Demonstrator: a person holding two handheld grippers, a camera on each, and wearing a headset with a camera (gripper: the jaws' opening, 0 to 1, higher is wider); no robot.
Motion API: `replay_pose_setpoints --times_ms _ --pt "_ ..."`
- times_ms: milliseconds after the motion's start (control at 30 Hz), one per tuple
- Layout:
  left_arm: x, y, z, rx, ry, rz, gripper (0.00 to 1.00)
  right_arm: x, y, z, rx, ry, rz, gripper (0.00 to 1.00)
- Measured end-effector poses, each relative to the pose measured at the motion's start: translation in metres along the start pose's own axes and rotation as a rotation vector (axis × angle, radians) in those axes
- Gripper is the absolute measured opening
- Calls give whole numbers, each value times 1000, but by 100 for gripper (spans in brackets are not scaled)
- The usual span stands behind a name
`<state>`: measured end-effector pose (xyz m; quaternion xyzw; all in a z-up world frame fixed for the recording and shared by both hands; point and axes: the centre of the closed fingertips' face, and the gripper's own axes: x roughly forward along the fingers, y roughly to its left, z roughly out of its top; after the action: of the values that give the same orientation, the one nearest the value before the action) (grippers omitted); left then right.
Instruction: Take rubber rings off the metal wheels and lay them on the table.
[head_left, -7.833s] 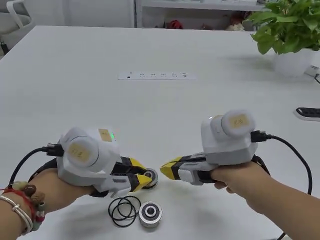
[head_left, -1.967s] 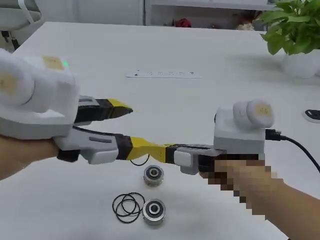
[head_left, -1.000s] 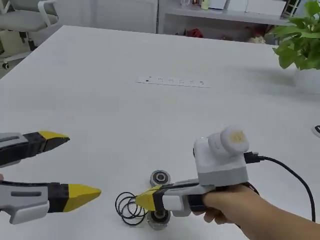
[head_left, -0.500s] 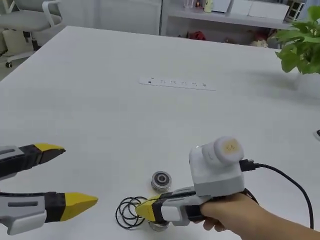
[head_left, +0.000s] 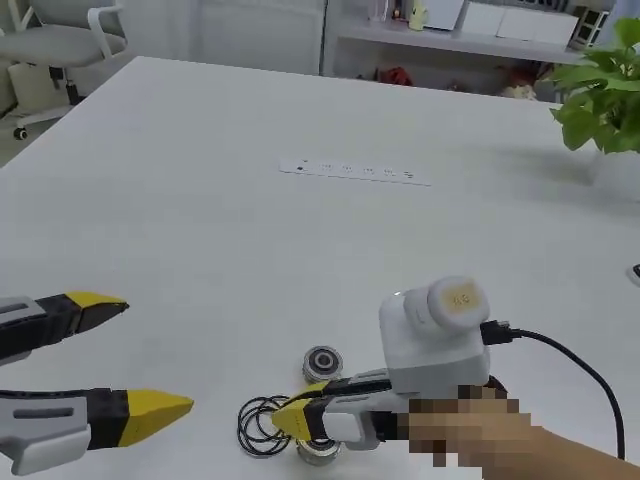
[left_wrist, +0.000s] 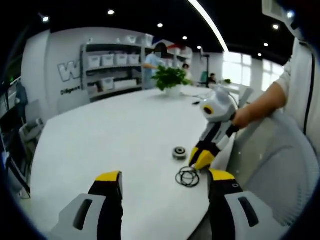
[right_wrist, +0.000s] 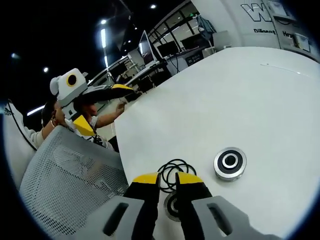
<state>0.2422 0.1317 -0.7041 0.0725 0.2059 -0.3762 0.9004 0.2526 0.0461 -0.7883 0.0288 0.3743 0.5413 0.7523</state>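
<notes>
Two metal wheels lie on the white surface (head_left: 300, 240). The far wheel (head_left: 322, 362) stands clear. The near wheel (head_left: 320, 452) sits right under the right tool (head_left: 288, 420), whose jaws are drawn almost together over it; I cannot tell whether they pinch anything. One loose heap of black rubber rings (head_left: 258, 428), too overlapped to count, lies just beside the near wheel. The left tool (head_left: 150, 355) hangs released, jaws wide, well apart to the left.

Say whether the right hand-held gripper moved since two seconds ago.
Yes: from beyond the far wheel back to the near wheel, beside the rubber rings.
</notes>
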Motion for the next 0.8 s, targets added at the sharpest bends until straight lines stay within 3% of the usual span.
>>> replay_pose_setpoints --times_ms 300,367,800 --pt "-1 -2 -2 -3 2 -4 70 -15 -9 25 -13 -85 -46 15" --pt "0 -3 -2 -4 4 -8 70 -17 -10 29 -64 -88 -63 16" --pt "1 -7 1 1 -16 -23 72 -34 -1 54 -162 -157 -71 31"
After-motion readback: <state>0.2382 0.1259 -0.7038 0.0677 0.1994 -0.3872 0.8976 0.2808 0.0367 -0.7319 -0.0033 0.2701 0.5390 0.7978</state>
